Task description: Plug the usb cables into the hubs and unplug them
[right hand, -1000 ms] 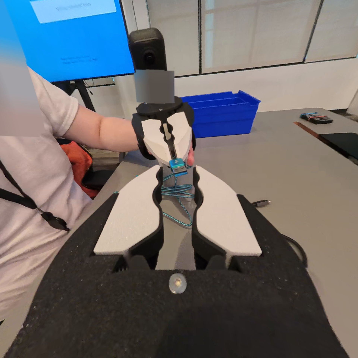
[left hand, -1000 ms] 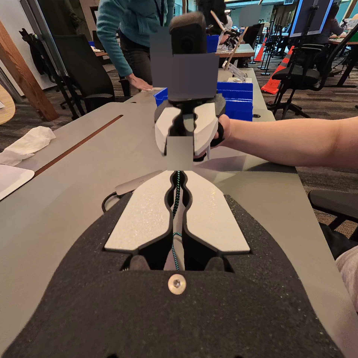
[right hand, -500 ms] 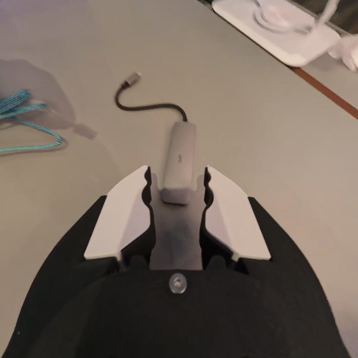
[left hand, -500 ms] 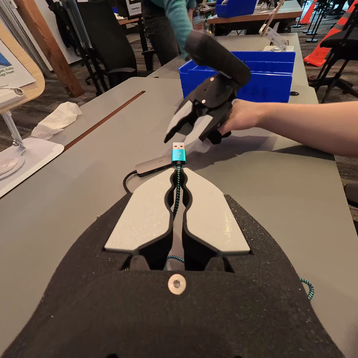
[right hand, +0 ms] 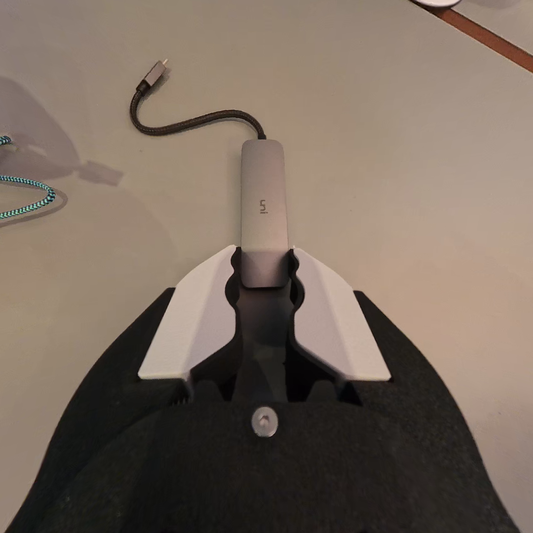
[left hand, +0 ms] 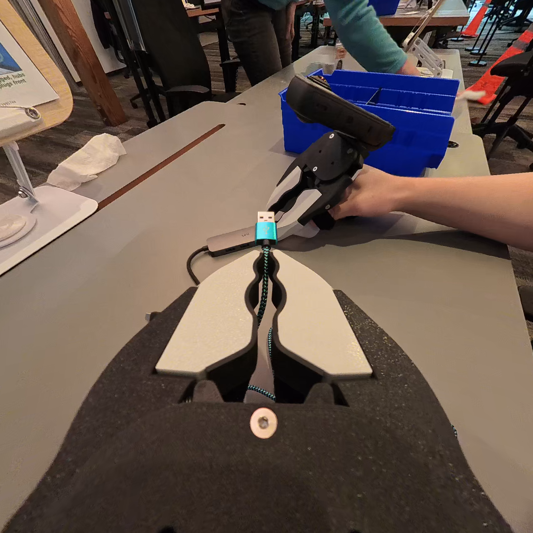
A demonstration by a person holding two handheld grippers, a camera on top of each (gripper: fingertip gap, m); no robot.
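Teal and black braided USB cable (left hand: 264,288) runs straight up the channel of the left gripper (left hand: 264,253), whose white fingers (left hand: 219,323) are pressed together on the cord just behind the plug. Its teal metal USB-A plug (left hand: 266,229) sticks out past the fingertips, upright, silver end pointing away, held above the grey table (left hand: 115,259). Right behind the plug lies the slim grey aluminium USB hub (left hand: 230,240), flat on the table, ports on its near side facing the plug, close but apart from it. Over to the right wrist view: the right gripper (right hand: 264,253) straddles the hub's (right hand: 264,202) near end, white fingers (right hand: 202,302) at each long side of the body, pinching it. The hub's short dark braided lead (right hand: 187,121) curls off the far end to a small grey connector (right hand: 154,76) lying loose on the table (right hand: 403,173). A slack loop of the teal cable (right hand: 31,202) rests on the table to the left of the hub, well apart from it. From the left wrist view, the right gripper (left hand: 281,212) comes in from the right, held in a person's hand (left hand: 366,193). Beyond it stands a blue plastic bin (left hand: 403,138), near the table's far edge. On the left there is a brown slot (left hand: 161,167) in the tabletop, a crumpled white tissue (left hand: 86,158) and a white stand base (left hand: 49,210). Bare table lies around the hub on its left and near sides.
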